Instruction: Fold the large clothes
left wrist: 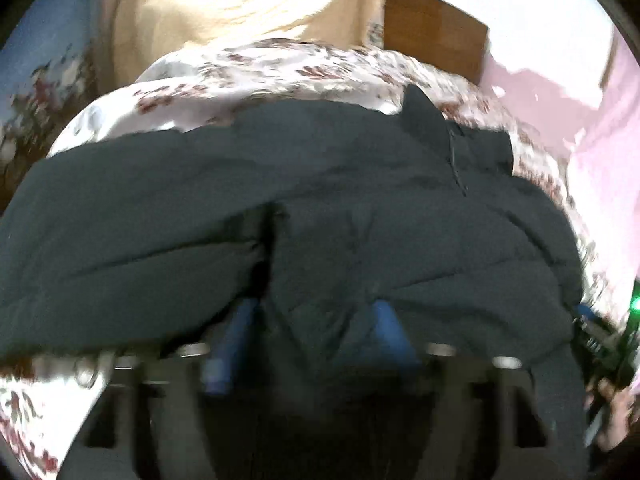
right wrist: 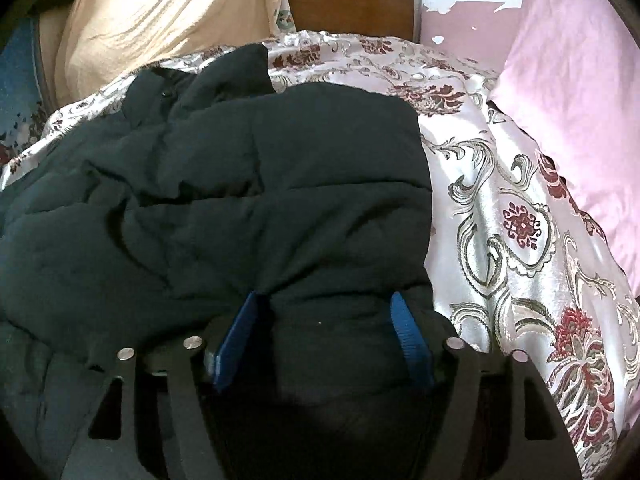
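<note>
A large dark quilted jacket [left wrist: 280, 200] lies on a floral bedspread [left wrist: 240, 68] and fills the middle of both views [right wrist: 240, 184]. My left gripper [left wrist: 316, 308] has its blue pads [left wrist: 240, 320] wide apart with a thick bunch of jacket fabric between them. My right gripper [right wrist: 328, 308] has its blue pads [right wrist: 404, 324] spread wide around a bulge at the jacket's right near edge. The fingertips are partly buried in fabric. The right gripper also shows at the right edge of the left wrist view [left wrist: 600, 340].
A beige blanket [right wrist: 160, 12] hangs at the back left. A brown wooden headboard [right wrist: 352, 0] stands at the back. A pink pillow [right wrist: 572, 80] lies to the right. Bare floral bedspread [right wrist: 500, 200] stretches right of the jacket.
</note>
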The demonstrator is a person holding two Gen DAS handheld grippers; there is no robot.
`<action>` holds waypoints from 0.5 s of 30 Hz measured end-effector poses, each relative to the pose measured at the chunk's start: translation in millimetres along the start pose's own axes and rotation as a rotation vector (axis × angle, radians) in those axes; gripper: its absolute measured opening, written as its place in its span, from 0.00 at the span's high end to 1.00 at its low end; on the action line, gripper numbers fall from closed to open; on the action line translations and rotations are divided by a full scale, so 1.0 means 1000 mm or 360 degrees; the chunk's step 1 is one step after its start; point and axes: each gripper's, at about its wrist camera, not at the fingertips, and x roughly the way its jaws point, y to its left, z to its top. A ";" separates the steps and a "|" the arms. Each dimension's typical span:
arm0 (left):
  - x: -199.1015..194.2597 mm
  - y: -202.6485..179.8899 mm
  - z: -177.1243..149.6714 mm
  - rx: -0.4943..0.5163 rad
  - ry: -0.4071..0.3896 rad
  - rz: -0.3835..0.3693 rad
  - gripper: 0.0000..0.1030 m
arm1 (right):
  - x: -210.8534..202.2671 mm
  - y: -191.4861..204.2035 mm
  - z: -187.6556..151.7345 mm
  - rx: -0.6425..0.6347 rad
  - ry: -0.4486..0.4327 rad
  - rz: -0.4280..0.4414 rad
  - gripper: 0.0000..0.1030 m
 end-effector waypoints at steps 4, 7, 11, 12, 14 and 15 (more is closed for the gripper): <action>-0.031 0.028 -0.014 -0.0171 0.0011 -0.0090 0.22 | -0.017 0.005 -0.002 -0.0019 -0.0050 -0.0017 0.25; -0.057 0.050 -0.029 -0.0241 0.0014 -0.0103 0.22 | -0.037 0.015 -0.004 -0.0014 -0.0080 0.0010 0.24; -0.092 0.096 -0.050 -0.0411 -0.0001 -0.0057 0.16 | -0.067 0.048 0.000 -0.0064 -0.0150 0.0106 0.24; -0.099 0.107 -0.054 -0.0460 -0.0004 -0.0038 0.16 | -0.074 0.061 0.002 -0.0097 -0.0170 0.0137 0.23; -0.112 0.135 -0.061 -0.0579 -0.0010 0.0006 0.16 | -0.085 0.093 0.007 -0.0171 -0.0200 0.0201 0.23; -0.117 0.148 -0.064 -0.0630 -0.0019 0.0018 0.16 | -0.087 0.107 0.008 -0.0200 -0.0206 0.0237 0.23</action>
